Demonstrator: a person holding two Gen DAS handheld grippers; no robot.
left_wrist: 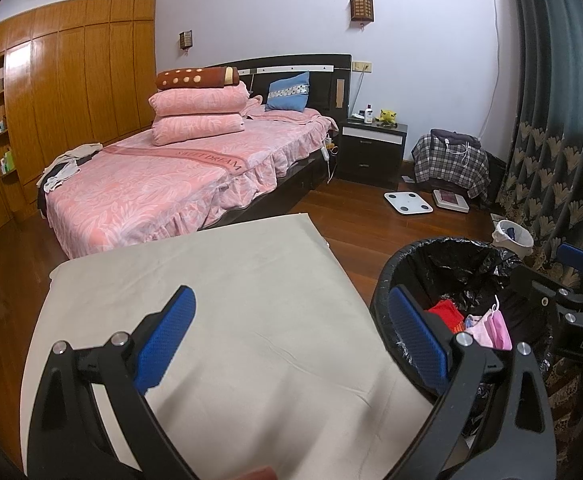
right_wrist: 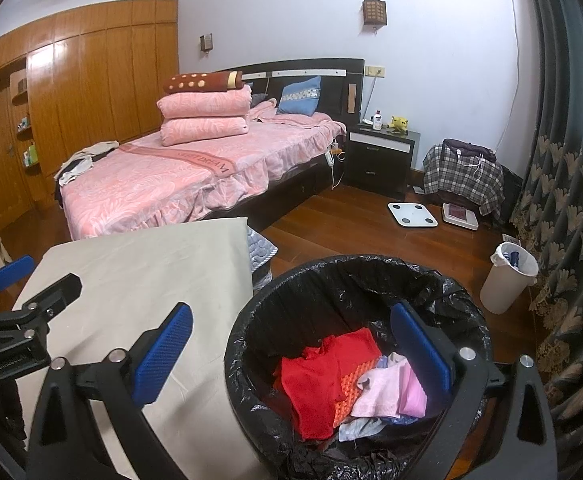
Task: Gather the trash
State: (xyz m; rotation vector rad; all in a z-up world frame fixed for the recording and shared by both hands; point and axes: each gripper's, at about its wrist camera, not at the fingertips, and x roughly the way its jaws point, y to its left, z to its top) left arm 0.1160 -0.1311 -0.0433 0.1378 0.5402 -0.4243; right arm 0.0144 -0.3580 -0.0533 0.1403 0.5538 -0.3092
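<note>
A black bin point(right_wrist: 251, 344) lined with a black bag stands beside the beige-covered table point(right_wrist: 131, 280). Inside it lie a red cloth point(right_wrist: 323, 380), an orange piece and pink pieces point(right_wrist: 391, 396). My right gripper point(right_wrist: 291, 308) hangs open over the bin's near left rim, with nothing between its blue pads. My left gripper point(left_wrist: 291, 292) is open and empty above the beige table point(left_wrist: 231, 300), with the bin point(left_wrist: 451, 264) just to its right. The red cloth point(left_wrist: 445, 310) and pink pieces point(left_wrist: 493, 330) show in the left wrist view too.
A small white wastebasket point(right_wrist: 507, 280) stands by the patterned curtain point(right_wrist: 563, 200) on the right. Beyond the table are a pink bed point(right_wrist: 195, 176), a dark nightstand point(right_wrist: 383, 156), two floor scales point(right_wrist: 411, 214) and a plaid-covered seat point(right_wrist: 463, 176) on the wooden floor.
</note>
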